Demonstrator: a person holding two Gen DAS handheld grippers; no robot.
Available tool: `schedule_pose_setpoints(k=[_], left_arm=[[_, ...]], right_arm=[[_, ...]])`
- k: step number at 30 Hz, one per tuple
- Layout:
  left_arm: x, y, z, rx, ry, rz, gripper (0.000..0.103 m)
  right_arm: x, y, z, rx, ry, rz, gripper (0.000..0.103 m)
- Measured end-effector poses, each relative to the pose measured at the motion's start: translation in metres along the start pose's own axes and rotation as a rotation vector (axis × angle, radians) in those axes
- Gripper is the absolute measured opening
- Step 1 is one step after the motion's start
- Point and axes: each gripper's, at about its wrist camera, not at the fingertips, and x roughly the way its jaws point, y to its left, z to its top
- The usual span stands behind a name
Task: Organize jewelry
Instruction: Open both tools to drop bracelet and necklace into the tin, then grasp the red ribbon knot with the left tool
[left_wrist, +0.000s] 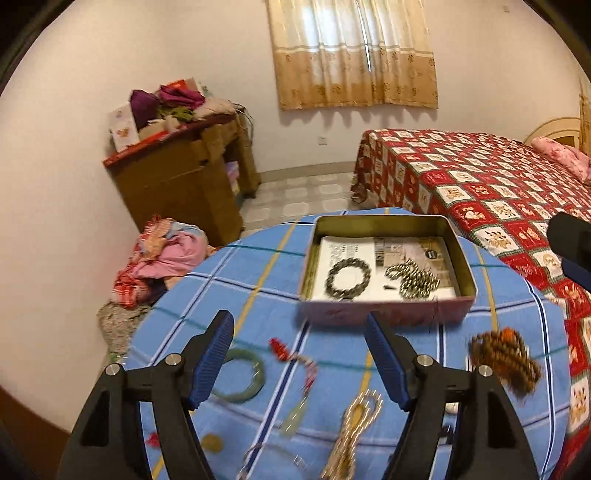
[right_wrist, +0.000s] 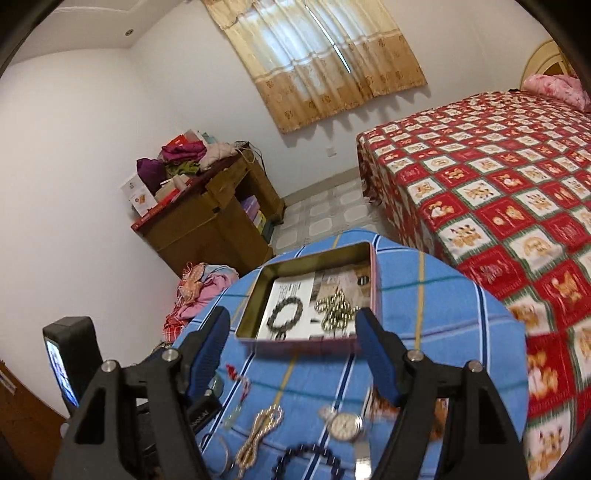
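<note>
1. Open metal tin (left_wrist: 388, 258), rectangular, at the far middle of the round surface (left_wrist: 229, 295), which is draped in a blue checked cloth; printed paper lines the tin's floor.
2. Dark beaded bracelet (left_wrist: 348, 277) lying flat in the left half of the tin; a heap of gold-toned chain (left_wrist: 413, 281) lies just beside it in the right half, apart from it.
3. Loose jewelry on the cloth, nearer than the tin: green bangle (left_wrist: 243, 376) at left; red tasselled cord with a pale pendant (left_wrist: 295, 384) beside it; pale beaded necklace (left_wrist: 354, 432) in the near middle; orange-brown bead bundle (left_wrist: 506, 362) at right, blurred.
4. Further pieces seen from the right wrist view: wristwatch (right_wrist: 345, 426) and dark blue bead bracelet (right_wrist: 314, 461) at the near edge.
5. Left hand-held gripper (left_wrist: 299, 356): jaws spread wide, nothing between the blue pads, raised over the near jewelry.
6. Right hand-held gripper (right_wrist: 291, 356): jaws likewise spread wide and empty, framing the tin's near wall without touching it.
7. Surroundings: bed with red patterned cover (left_wrist: 498, 192) at right; wooden cabinet (left_wrist: 184, 184) piled with clothes at far left; heap of clothes (left_wrist: 162, 254) on the floor; curtained window (left_wrist: 354, 55) in the far wall.
</note>
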Motion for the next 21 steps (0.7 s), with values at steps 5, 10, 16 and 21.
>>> schedule_pose_setpoints(k=[5, 10, 16, 21], left_arm=[[-0.027, 0.01, -0.018, -0.028, -0.026, 0.019, 0.073], [-0.038, 0.011, -0.029, -0.033, -0.03, 0.033, 0.073], [-0.046, 0.012, -0.038, -0.023, -0.019, 0.067, 0.073], [-0.052, 0.014, -0.043, -0.026, -0.027, 0.07, 0.073]], right_arm=[[-0.024, 0.009, -0.018, -0.043, -0.037, -0.039, 0.074], [-0.036, 0.013, -0.03, -0.07, -0.043, -0.059, 0.074], [-0.045, 0.016, -0.042, -0.087, -0.044, -0.076, 0.074], [-0.053, 0.02, -0.048, -0.106, -0.054, -0.085, 0.074]])
